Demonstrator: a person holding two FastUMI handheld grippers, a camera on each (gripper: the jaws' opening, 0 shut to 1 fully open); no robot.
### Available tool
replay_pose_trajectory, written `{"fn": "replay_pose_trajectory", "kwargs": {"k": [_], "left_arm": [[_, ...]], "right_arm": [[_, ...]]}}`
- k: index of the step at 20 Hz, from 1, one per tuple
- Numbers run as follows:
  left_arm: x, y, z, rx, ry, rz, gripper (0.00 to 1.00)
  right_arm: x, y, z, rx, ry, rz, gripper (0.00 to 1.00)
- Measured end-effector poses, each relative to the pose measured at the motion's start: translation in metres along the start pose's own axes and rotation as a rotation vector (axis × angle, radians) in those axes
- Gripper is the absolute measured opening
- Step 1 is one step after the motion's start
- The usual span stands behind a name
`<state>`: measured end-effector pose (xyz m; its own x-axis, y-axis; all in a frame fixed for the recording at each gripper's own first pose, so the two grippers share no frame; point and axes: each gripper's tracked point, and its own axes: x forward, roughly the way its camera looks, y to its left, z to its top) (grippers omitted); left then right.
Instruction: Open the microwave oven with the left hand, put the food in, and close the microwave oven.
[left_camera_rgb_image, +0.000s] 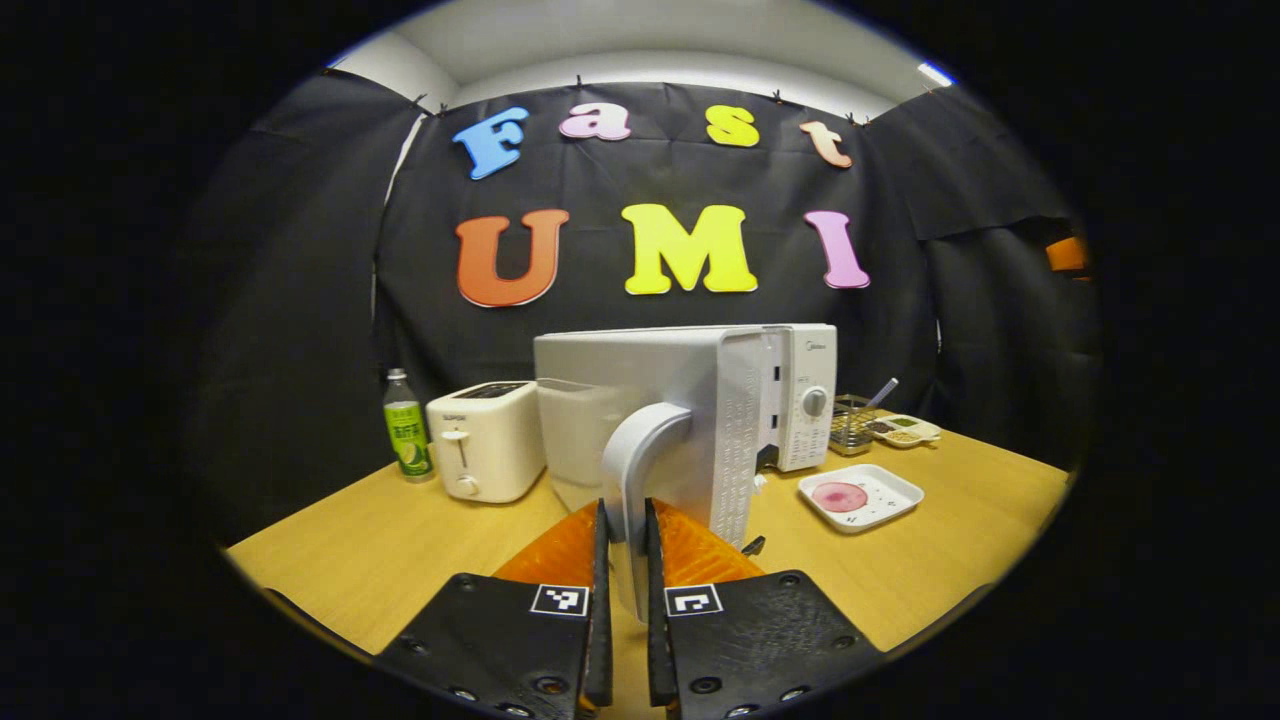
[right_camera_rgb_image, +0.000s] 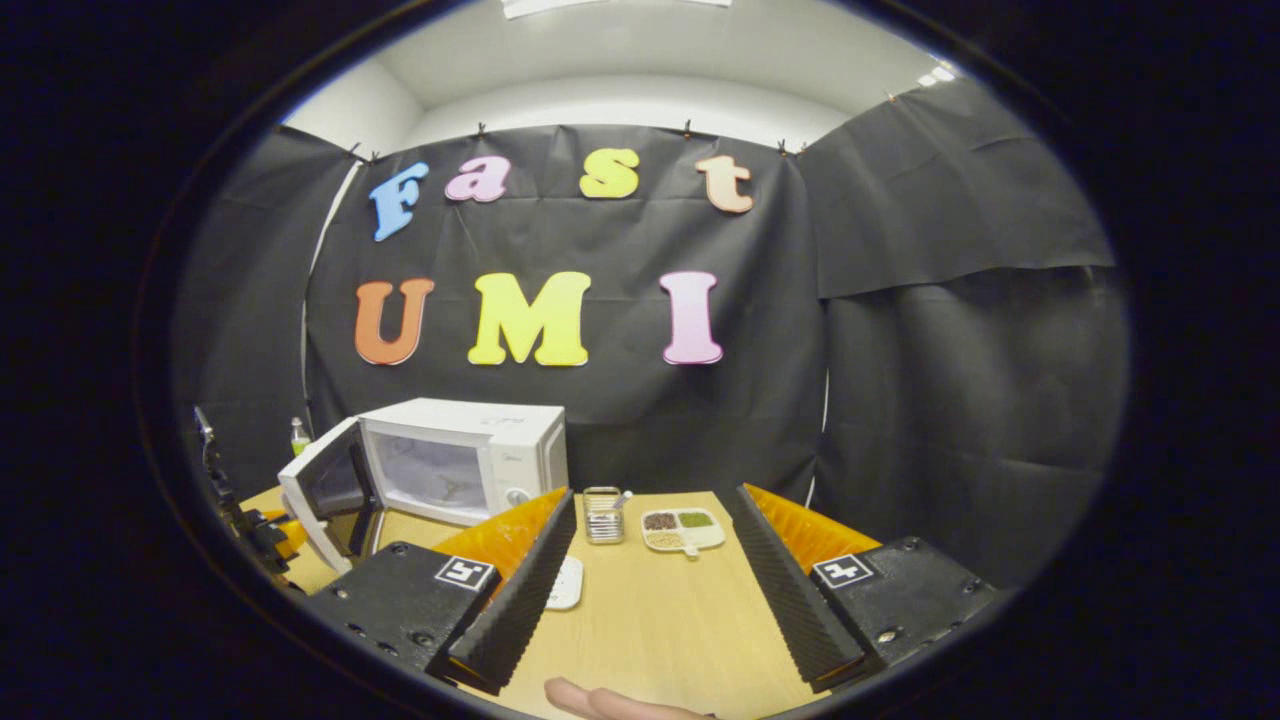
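- One microwave oven (left_camera_rgb_image: 690, 420)
- One toaster (left_camera_rgb_image: 485, 440)
- One green bottle (left_camera_rgb_image: 406, 427)
- One white plate (left_camera_rgb_image: 860, 497)
- One divided dish (right_camera_rgb_image: 684, 529)
- One wire basket (right_camera_rgb_image: 603, 514)
- One bench (right_camera_rgb_image: 650, 620)

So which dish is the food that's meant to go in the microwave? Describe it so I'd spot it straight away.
Start at the white microwave oven on the wooden table, whose door stands open. Just beside its control panel lies a white square plate with a round pink slice in its middle. Behind it are a metal wire basket and a divided dish of brown and green bits; only the plate holds a single pink disc.
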<state>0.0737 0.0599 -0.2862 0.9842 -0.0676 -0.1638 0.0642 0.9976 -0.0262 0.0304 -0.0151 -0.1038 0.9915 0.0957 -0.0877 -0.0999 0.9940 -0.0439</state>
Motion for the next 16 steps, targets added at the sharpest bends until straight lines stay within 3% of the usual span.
{"fn": "replay_pose_trajectory", "kwargs": {"k": [1, 2, 3, 4, 5, 6, 7, 8, 9, 10, 11, 12, 13, 15, 16], "left_arm": [[-0.007, 0.020, -0.010, -0.004, 0.018, 0.034, 0.22], [-0.017, 0.037, -0.016, -0.007, 0.033, 0.059, 0.24], [-0.024, 0.055, -0.023, -0.008, 0.045, 0.092, 0.17], [-0.036, 0.072, -0.025, -0.015, 0.051, 0.121, 0.36], [-0.045, 0.085, -0.026, -0.034, 0.062, 0.146, 0.53], [-0.052, 0.094, -0.027, -0.061, 0.067, 0.168, 0.51], [-0.059, 0.101, -0.023, -0.079, 0.063, 0.186, 0.79], [-0.067, 0.107, -0.019, -0.087, 0.058, 0.209, 0.99], [-0.072, 0.112, -0.013, -0.080, 0.048, 0.229, 0.92], [-0.076, 0.115, -0.004, -0.068, 0.034, 0.247, 0.93], [-0.079, 0.116, 0.005, -0.061, 0.025, 0.260, 0.82], [-0.082, 0.116, 0.015, -0.059, 0.018, 0.266, 0.82], [-0.084, 0.112, 0.024, -0.065, 0.013, 0.262, 0.95], [-0.089, 0.101, 0.046, -0.067, -0.006, 0.248, 0.95], [-0.090, 0.095, 0.058, -0.064, -0.021, 0.237, 0.95]], "right_arm": [[0.000, 0.007, 0.000, -0.003, 0.003, 0.011, 1.00], [0.002, 0.012, -0.002, -0.007, 0.008, 0.021, 0.92], [0.006, 0.017, -0.004, -0.011, 0.015, 0.028, 1.00], [0.011, 0.022, -0.007, -0.015, 0.025, 0.033, 1.00], [0.017, 0.026, -0.011, -0.020, 0.041, 0.037, 0.92], [0.022, 0.030, -0.015, -0.025, 0.055, 0.042, 0.92], [0.030, 0.034, -0.018, -0.030, 0.071, 0.047, 1.00], [0.038, 0.037, -0.021, -0.032, 0.088, 0.048, 1.00], [0.046, 0.039, -0.023, -0.036, 0.101, 0.050, 1.00], [0.054, 0.041, -0.025, -0.044, 0.112, 0.051, 1.00], [0.062, 0.042, -0.028, -0.051, 0.124, 0.049, 1.00], [0.072, 0.043, -0.031, -0.053, 0.141, 0.053, 1.00], [0.079, 0.046, -0.036, -0.049, 0.161, 0.065, 1.00], [0.097, 0.048, -0.047, -0.039, 0.206, 0.077, 1.00], [0.108, 0.046, -0.053, -0.043, 0.227, 0.075, 0.92]]}}
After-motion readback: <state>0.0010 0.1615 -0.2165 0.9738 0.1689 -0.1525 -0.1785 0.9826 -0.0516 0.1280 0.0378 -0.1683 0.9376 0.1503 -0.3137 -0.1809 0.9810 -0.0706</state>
